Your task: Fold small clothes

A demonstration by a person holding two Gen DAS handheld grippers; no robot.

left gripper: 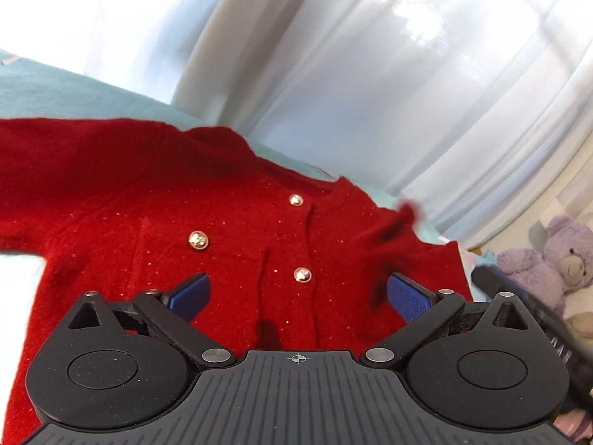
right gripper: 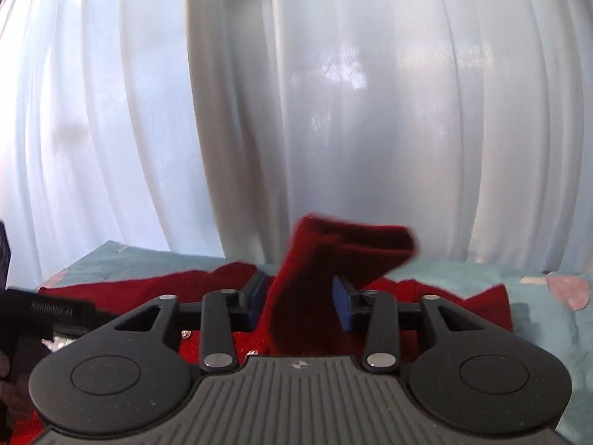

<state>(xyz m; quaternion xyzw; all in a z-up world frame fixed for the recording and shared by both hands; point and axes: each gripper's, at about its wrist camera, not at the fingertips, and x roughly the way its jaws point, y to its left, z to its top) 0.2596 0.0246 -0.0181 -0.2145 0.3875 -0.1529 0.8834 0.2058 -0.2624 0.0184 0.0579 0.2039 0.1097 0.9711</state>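
**Red cardigan spread flat, one sleeve lifted between the right gripper's pads**

Nearest in the left wrist view was the left gripper (left gripper: 298,293), its two blue pads (left gripper: 191,294) spread wide with nothing between them, hanging just above the lower front of the red cardigan (left gripper: 229,230). That cardigan lay front-up on a pale teal bedsheet (left gripper: 55,89), its buttoned placket running away from the gripper toward the neckline at the far side, so its long axis pointed roughly at the white curtains (left gripper: 370,74). Three gold buttons (left gripper: 199,240) showed near the placket, and a patch pocket sat on the panel left of it. One sleeve stretched out flat to the left, crosswise to the body. At the right edge of that view stood a purple teddy bear (left gripper: 556,259), off the bed, with part of the right gripper's black body in front of it.

From the right wrist view, the right gripper (right gripper: 300,298) had the other sleeve (right gripper: 333,259) rising upright between its pads, the cuff end bent over and pointing to the right, blurred. The pads stood at a middling width and flanked the cloth closely; whether they actually pressed it I could not tell. Behind the sleeve the rest of the cardigan lay across the sheet, with the left gripper's dark body poking in at the lower left.
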